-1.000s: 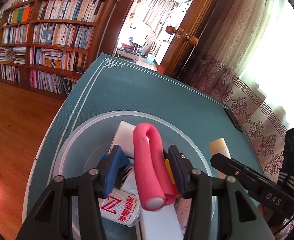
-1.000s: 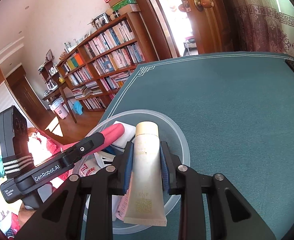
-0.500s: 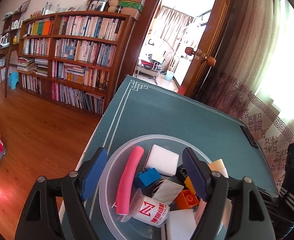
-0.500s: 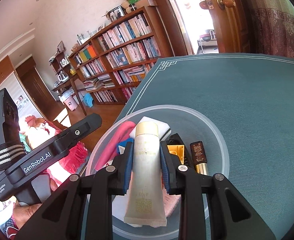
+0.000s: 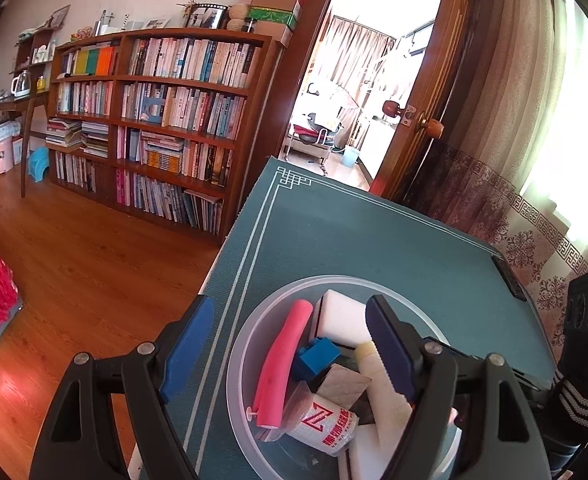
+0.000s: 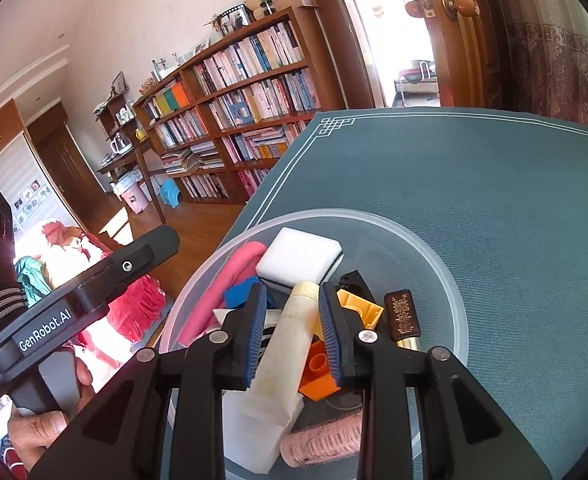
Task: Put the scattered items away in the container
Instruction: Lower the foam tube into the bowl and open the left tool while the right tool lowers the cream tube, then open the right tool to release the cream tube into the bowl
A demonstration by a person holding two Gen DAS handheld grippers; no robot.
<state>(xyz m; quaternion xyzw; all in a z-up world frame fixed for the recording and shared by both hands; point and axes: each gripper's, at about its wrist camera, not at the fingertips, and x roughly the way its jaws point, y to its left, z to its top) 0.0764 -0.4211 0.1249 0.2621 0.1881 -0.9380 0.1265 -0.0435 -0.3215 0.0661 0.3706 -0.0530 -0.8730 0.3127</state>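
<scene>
Two grippers hover over the full bowl point(image 6: 449, 280): left gripper point(image 5: 290, 344) fingers wide apart, right gripper point(image 6: 292, 332) fingers loosely flanking the cream tube point(image 6: 290, 332), which could snag on withdrawal.

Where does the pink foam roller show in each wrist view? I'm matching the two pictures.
Left wrist: pink foam roller at lower centre, along the clear bowl's left side.
Right wrist: pink foam roller at left of centre, against the bowl's left wall.
Shared landmark: the white sponge block beside it.
</scene>
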